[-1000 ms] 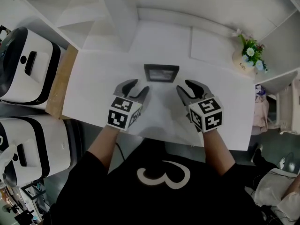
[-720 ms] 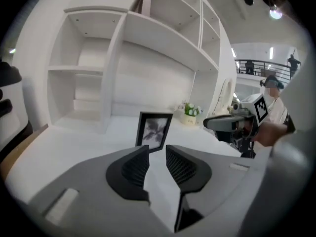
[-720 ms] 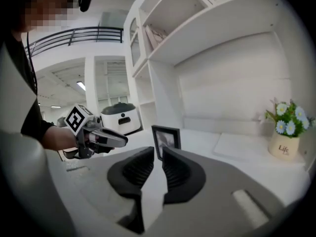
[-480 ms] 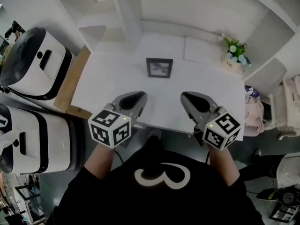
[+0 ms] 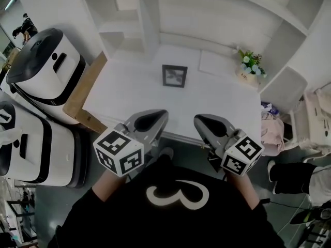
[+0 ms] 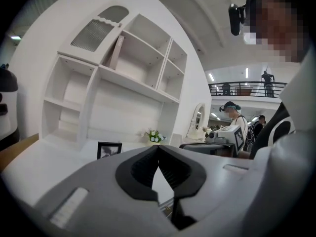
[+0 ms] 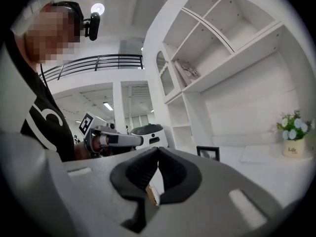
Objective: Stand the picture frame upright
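The frame (image 5: 175, 76) stands on its foot on the worktop (image 5: 129, 97), well ahead of both tongs and far from their reach; its face is turned back toward them and its long axis runs up and down, so the task looks done. The left tongs (image 5: 155, 119) and the right tongs (image 5: 207, 124) hang side by side at the near edge of the worktop, pointing about level toward the frame; both have just been closing and are now pressed tip to tip with nothing between them. The frame lies forward along the gap between the two, perhaps a shade nearer the left one, though neither has a real lead. In the left gripper view it (image 6: 109, 149) shows left of the closed tips (image 6: 158, 148); in the right gripper view it (image 7: 208, 153) shows right of them (image 7: 158, 149); so each pair seems toed slightly inward past it. Any further touch would mean a straight reach forward across bare worktop, with the tongs opened first; a nudge high on the frame could tip it back down.
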Demonstrator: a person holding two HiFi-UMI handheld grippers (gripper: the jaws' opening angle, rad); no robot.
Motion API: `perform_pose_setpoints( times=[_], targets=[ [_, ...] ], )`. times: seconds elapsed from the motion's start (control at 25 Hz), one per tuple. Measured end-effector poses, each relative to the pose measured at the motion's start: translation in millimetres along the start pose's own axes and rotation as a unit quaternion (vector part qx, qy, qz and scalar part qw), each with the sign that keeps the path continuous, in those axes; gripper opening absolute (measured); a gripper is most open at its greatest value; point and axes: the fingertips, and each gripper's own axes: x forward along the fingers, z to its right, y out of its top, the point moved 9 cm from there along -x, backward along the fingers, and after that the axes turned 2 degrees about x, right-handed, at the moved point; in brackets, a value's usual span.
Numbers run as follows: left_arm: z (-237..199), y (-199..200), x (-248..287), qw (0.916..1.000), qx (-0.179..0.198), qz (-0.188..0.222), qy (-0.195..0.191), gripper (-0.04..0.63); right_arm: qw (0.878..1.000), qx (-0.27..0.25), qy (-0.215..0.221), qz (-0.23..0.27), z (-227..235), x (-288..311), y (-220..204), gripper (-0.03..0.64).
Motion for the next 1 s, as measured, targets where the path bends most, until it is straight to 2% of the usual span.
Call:
perform_pose_setpoints(
  times=[0.32, 0.64, 1.0],
  targets=[
    [20, -2, -7, 1.0, 0.008, 0.003, -0.004, 0.011, 1.0, 0.01, 0.012, 0.016, -14, -13, 3, 0.003],
    [24, -3, -11, 0.9999, 0.011, 0.002, 0.006, 0.011, 1.0, -0.001, 0.005, 0.019, -17, -18, 2, 0.003],
    [34, -10, -12, 0.9998, 0.01, -0.008, 0.013, 0.011, 1.0, 0.009, -0.001, 0.016, -16, -29, -6, 0.003]
  ],
)
